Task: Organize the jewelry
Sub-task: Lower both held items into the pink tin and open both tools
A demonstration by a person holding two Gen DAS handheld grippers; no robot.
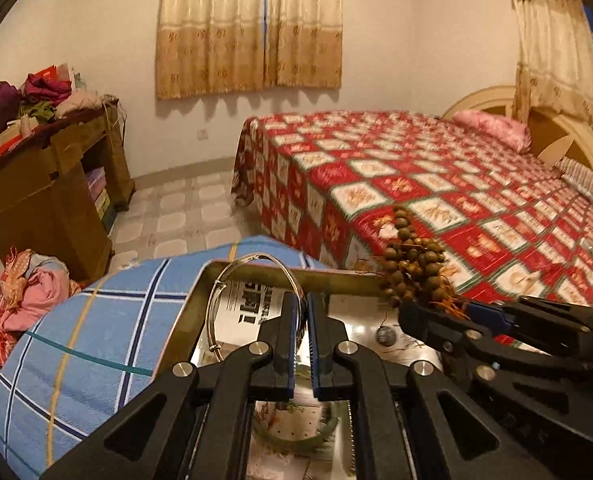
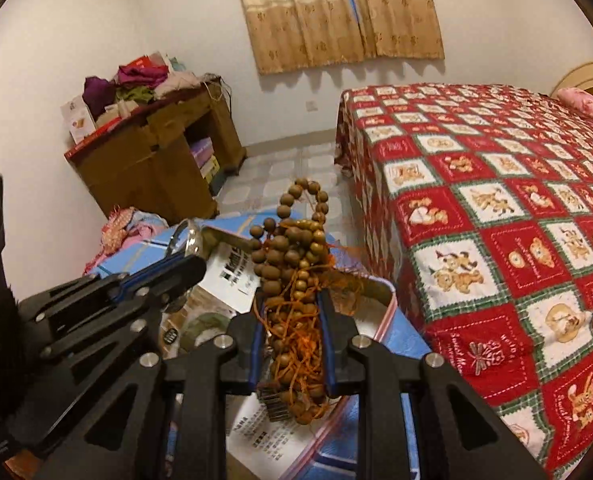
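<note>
My left gripper point(image 1: 301, 298) is shut on a thin silver bangle point(image 1: 240, 276), which stands up as a loop above a shiny metal tin point(image 1: 336, 278). A green bangle point(image 1: 296, 438) lies in the tin under the fingers. To the right, my right gripper point(image 1: 436, 306) is shut on a bundle of brown wooden beads point(image 1: 412, 258) with orange threads. In the right wrist view those wooden beads point(image 2: 296, 260) fill the gap between the fingers of the right gripper point(image 2: 290, 298), a loop sticking up. The left gripper point(image 2: 194, 264) with the silver bangle point(image 2: 186, 240) is at the left.
The tin rests on a blue checked bundle point(image 1: 96, 344). A bed with a red patterned cover point(image 1: 436, 184) lies right and beyond. A wooden cabinet point(image 1: 44, 200) piled with clothes stands at the left wall. Printed paper point(image 2: 236, 276) and a clear bag lie by the tin.
</note>
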